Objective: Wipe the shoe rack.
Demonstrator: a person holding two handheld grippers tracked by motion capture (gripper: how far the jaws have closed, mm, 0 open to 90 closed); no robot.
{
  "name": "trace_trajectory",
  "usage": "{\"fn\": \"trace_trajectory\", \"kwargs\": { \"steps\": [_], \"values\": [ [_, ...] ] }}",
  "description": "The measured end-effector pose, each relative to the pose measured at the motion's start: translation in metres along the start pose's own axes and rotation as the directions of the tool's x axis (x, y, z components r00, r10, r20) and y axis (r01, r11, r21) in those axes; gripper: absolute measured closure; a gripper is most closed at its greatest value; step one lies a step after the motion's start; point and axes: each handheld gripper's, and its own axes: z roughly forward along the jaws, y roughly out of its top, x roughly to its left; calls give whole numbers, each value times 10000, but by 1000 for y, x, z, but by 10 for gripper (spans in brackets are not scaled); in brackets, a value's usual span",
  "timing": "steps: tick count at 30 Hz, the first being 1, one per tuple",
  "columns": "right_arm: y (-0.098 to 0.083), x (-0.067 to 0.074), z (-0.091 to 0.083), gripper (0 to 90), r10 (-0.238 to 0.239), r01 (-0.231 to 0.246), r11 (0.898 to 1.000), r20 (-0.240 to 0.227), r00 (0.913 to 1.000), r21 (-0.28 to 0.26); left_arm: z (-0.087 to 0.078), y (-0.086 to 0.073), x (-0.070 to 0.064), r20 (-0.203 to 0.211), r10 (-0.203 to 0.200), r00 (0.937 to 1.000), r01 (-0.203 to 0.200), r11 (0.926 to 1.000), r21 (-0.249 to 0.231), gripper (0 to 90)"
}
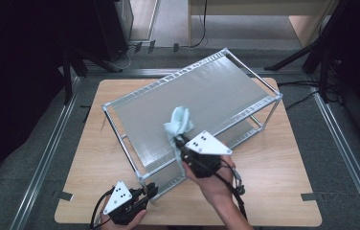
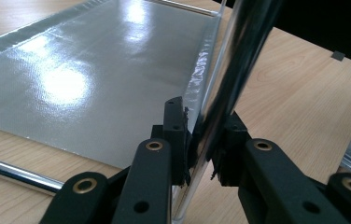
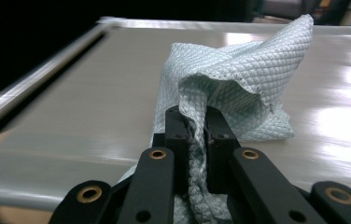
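On the upper shelf (image 1: 216, 91) of the metal rack, toward its 6 o'clock edge, the pale blue cloth (image 1: 179, 122) lies bunched, clenched in the right tool (image 1: 180, 142). At 7 o'clock on the desk (image 1: 274, 182), the left tool (image 1: 151, 190) is clamped on the rack's corner post (image 2: 239, 70)

Black linkage jaws with brass-ringed pivots are seen on the left gripper (image 2: 201, 140) and right gripper (image 3: 194, 135). Each is topped by a grey three-cornered plate with dark holes; black cables trail toward six o'clock.
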Motion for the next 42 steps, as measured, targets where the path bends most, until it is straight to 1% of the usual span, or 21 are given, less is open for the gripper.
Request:
{"fn": "trace_trajectory", "kwargs": {
  "steps": [1, 3, 5, 6, 8, 11, 14, 15, 17, 20, 24, 26, 27, 28, 30, 33, 37, 38, 39, 40, 42],
  "values": [
    [0, 8, 0, 826, -125, 125, 9999, -308, 9994, 9, 0, 0, 0, 32, 8, 10000, -8, 10000, 10, 782],
    [1, 22, 0, 826, -403, 403, 9992, -540, 9977, -11, -1, 0, -1, 24, 49, 10000, -49, 10000, 7, 783],
    [1, 26, 0, 826, -739, 739, 9973, -439, 9963, -15, -1, -1, -1, 67, 71, 10000, -71, 10000, 38, 784],
    [0, 22, 0, 826, -679, 678, 9977, -427, 9968, -51, -1, -1, -1, 89, 83, 9999, -83, 10000, 44, 784],
    [-1, 11, 0, 826, -492, 490, 9988, -192, 9986, -98, -2, -1, -1, 101, 115, 9999, -116, 9999, 52, 784],
    [-4, -19, -2, 826, 97, -92, 9998, 384, 9992, -153, -4, -2, 0, 146, 180, 9997, -181, 9998, 66, 785],
    [-6, -53, -9, 826, 372, -346, 9991, 1294, 9909, -226, -6, -3, 2, 166, 189, 9997, -190, 9998, 49, 785],
    [-7, -61, -11, 826, 498, -466, 9986, 1433, 9884, -254, -7, -3, 2, 178, 180, 9997, -181, 9998, 49, 785],
    [-8, -82, -16, 826, 720, -669, 9972, 1935, 9784, -328, -7, -3, 2, 195, 180, 9996, -181, 9998, 37, 785],
    [-10, -112, -25, 825, 1112, -1026, 9936, 2642, 9580, -463, -8, -3, 3, 163, 168, 9997, -169, 9999, 39, 785],
    [-13, -140, -31, 822, 1576, -1390, 9871, 3299, 9307, -795, -8, -3, 3, 145, 181, 9997, -181, 9998, 40, 785],
    [-14, -147, -32, 823, 1819, -1602, 9828, 3362, 9241, -913, -9, -3, 3, 147, 166, 9998, -167, 9999, 39, 785],
    [-13, -147, -32, 824, 1885, -1671, 9817, 3354, 9230, -918, -9, -4, 3, 157, 136, 9998, -137, 9999, 35, 785],
    [-13, -144, -31, 825, 1764, -1568, 9840, 3420, 9230, -842, -9, -4, 4, 159, 113, 9998, -114, 9999, 26, 785],
    [-12, -134, -29, 825, 1662, -1506, 9858, 3106, 9359, -738, -9, -4, 4, 158, 85, 9998, -85, 10000, 9, 784],
    [-11, -112, -24, 825, 1355, -1240, 9905, 2702, 9532, -592, -8, -4, 3, 135, 22, 9999, -22, 10000, -16, 783],
    [-10, -74, -15, 825, 1068, -1002, 9940, 1928, 9754, -436, -6, -4, 1, 163, 64, 9998, -65, 10000, 20, 782],
    [-9, -61, -12, 825, 870, -823, 9960, 1679, 9819, -349, -5, -4, 0, 185, 52, 9998, -52, 10000, -3, 782],
    [-9, -53, -10, 825, 715, -676, 9972, 1548, 9854, -305, -5, -3, -1, 209, 59, 9998, -59, 10000, -13, 782],
    [-8, -41, -8, 825, 587, -559, 9981, 1217, 9908, -259, -4, -3, -1, 234, 56, 9997, -55, 10000, -16, 782],
    [-7, -24, -5, 825, 459, -446, 9988, 814, 9956, -186, -3, -3, -2, 266, 41, 9996, -41, 10000, -5, 781]
  ]
}}
